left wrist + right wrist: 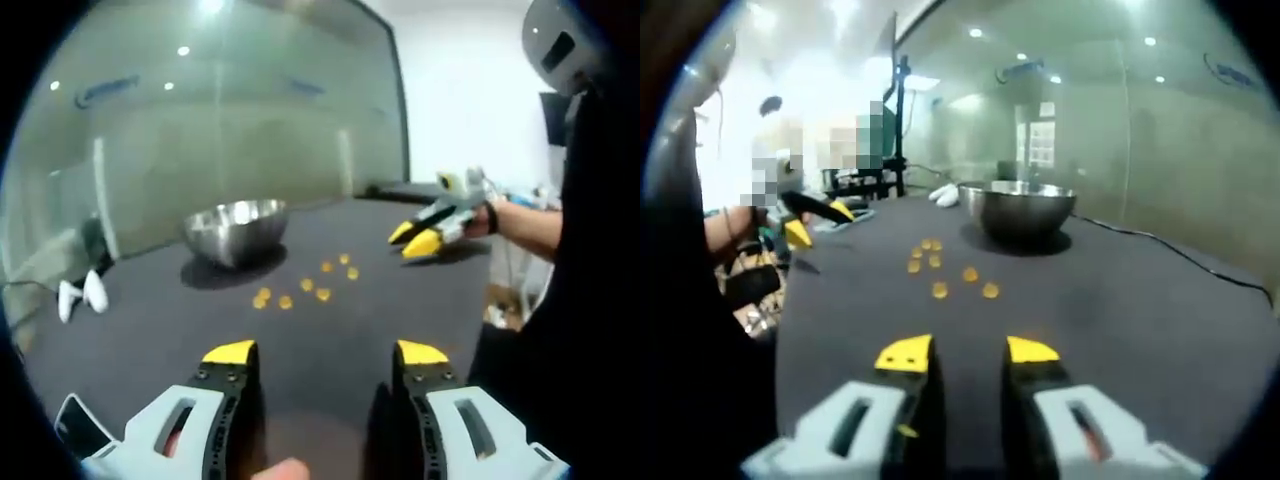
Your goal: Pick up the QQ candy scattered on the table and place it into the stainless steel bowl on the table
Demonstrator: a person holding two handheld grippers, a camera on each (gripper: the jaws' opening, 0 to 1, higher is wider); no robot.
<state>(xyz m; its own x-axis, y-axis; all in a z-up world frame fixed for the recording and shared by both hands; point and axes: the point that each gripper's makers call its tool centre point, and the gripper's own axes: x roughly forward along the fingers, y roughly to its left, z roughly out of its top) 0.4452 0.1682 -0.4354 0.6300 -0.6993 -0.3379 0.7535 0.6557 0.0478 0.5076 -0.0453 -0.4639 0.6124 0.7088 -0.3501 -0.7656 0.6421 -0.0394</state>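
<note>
Left gripper view, entry one: our left hand-held gripper (325, 352), jaws set well apart with nothing between them, held low over the near edge of the dark desk (150, 310). We judge it is aimed at the sweets ahead, poised for a first pick.

Entry two: QQ candy (305, 285), a loose scatter of small yellow pieces on the desk, just in front of the stainless steel bowl (236, 230) and apart from it. The bowl stands upright at the far side; we cannot tell whether any candy lies in it.

Entry three: our right hand-held gripper (415, 238), reaching in from the right above the desk, beside the scatter. In the right gripper view its yellow-tipped jaws stand somewhat apart, nothing held, pointed across the candy toward the bowl.

Entry four: white objects (80, 295) at the desk's left edge, too blurred to name; a glass wall (200, 120) behind; a dark cable (1180, 255) trailing across the desk past the bowl.
</note>
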